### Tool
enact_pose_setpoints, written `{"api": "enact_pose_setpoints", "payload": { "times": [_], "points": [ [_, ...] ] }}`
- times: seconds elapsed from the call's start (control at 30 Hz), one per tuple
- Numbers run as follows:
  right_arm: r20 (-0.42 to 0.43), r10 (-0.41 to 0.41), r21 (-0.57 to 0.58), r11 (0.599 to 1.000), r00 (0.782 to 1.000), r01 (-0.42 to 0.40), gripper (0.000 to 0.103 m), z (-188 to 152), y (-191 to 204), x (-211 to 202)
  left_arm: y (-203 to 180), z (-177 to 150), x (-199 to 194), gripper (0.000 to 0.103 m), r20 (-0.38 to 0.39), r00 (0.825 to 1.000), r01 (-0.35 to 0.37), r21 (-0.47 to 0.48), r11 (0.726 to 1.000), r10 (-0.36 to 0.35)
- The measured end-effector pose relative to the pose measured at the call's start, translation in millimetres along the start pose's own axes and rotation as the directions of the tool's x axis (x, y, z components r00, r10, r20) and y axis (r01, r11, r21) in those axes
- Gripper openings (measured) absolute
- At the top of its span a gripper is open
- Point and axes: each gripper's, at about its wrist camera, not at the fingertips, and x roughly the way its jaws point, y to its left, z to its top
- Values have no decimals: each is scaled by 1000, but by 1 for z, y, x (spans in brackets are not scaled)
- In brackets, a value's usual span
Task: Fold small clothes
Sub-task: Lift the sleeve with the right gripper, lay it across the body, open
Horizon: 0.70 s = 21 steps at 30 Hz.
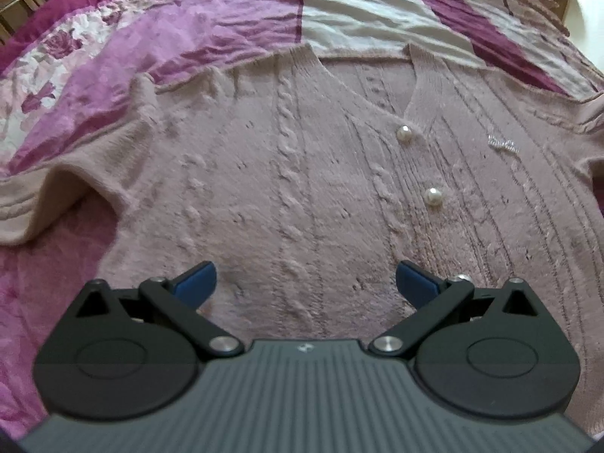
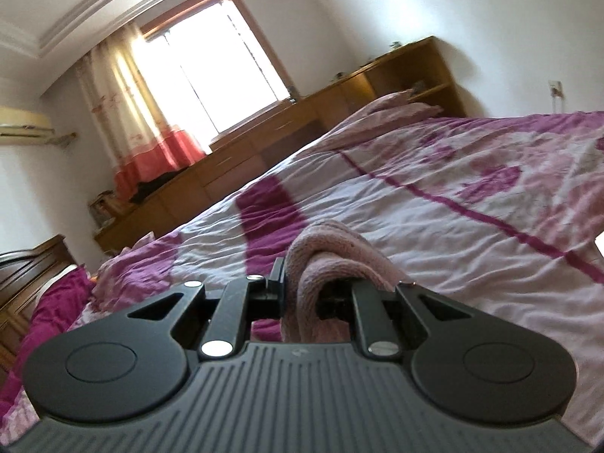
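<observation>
The right tongs (image 2: 321, 283) point nearly level across the bed (image 2: 453, 196), tilted slightly down, nipped narrow on a bunched fold of the pink knit cardigan (image 2: 332, 249); the wool loops up over the tips and hangs down between the arms. The left tongs (image 1: 305, 283) angle steeply down over the same cardigan (image 1: 302, 173), spread wide with both blue pads (image 1: 198, 283) bare and nothing between them. Ahead of them the cardigan lies flat on the purple floral bedspread (image 1: 151, 49), front up, cable-knit, with 2 pearl buttons (image 1: 433, 197) right of the tips and 1 sleeve (image 1: 56, 196) out left.
</observation>
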Motion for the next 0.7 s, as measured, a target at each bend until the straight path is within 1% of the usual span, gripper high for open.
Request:
{"api": "enact_pose_setpoints", "payload": {
  "times": [0.27,0.53,0.7],
  "points": [
    [-63,61,-26,998,996,-63,15,-25,59,5,23,7,-18,103,50,998,-35,-9,999,36],
    [-104,105,-92,989,989,-114,15,-55,118,12,42,7,-25,103,66,997,-41,-50,998,44],
    [-162,136,-115,981,977,-156,15,-83,147,21,51,5,-25,103,63,996,-52,-74,996,56]
  ]
}}
